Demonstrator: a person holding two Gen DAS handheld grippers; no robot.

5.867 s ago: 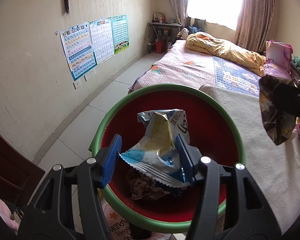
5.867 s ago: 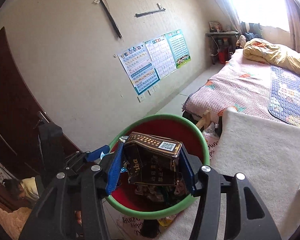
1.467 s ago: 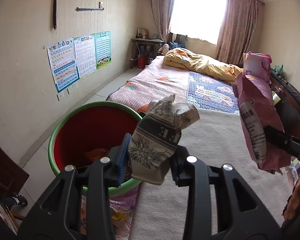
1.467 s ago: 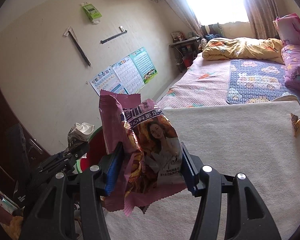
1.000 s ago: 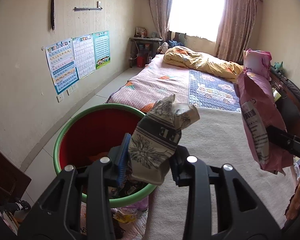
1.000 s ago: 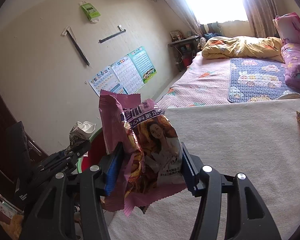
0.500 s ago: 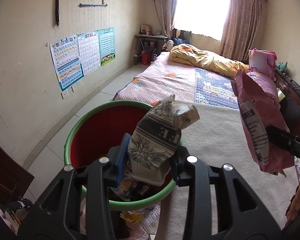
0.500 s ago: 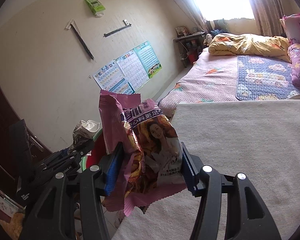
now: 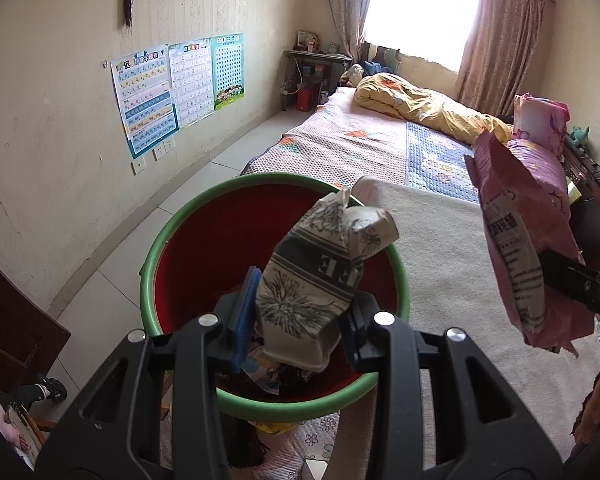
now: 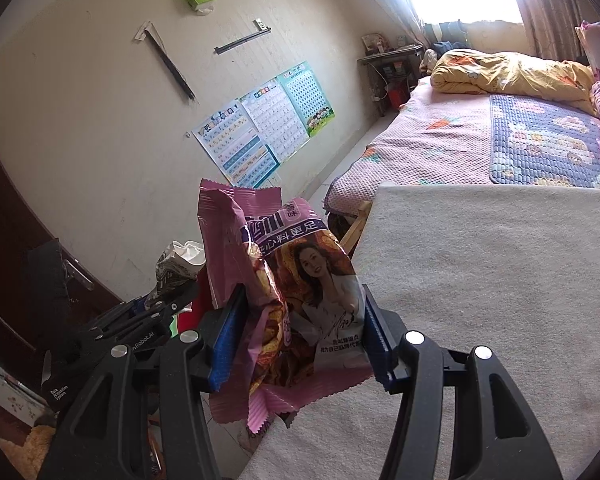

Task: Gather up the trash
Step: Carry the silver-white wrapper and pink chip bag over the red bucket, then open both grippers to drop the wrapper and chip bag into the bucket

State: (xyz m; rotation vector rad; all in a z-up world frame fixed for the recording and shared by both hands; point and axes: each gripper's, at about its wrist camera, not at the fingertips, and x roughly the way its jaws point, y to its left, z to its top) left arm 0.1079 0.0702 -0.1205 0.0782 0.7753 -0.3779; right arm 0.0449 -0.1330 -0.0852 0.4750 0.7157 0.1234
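Note:
A crumpled grey-and-white printed paper cup [image 9: 320, 280] is pinched between the blue pads of my left gripper [image 9: 296, 320], hanging over the red bin with a green rim [image 9: 156, 248]. Wrappers lie at the bin's bottom. My right gripper [image 10: 296, 340] is shut on a pink snack bag [image 10: 288, 292] with a woman's picture; the bag [image 9: 520, 240] hangs at the right edge of the left wrist view, over the grey blanket. In the right wrist view the left gripper [image 10: 168, 300] and its cup [image 10: 180, 260] appear at the left, beyond the bag.
A grey blanket [image 10: 480, 280] covers the surface to the right of the bin. Beyond it lies a bed [image 9: 360, 144] with a yellow quilt. Posters [image 9: 176, 88] hang on the left wall. The tiled floor [image 9: 112, 280] runs along that wall, and a dark wooden door [image 9: 12, 320] stands at the left.
Both grippers have drifted left toward the bin with their loads still held. The bin has grown larger and more central under the cup. Neither grip has changed.

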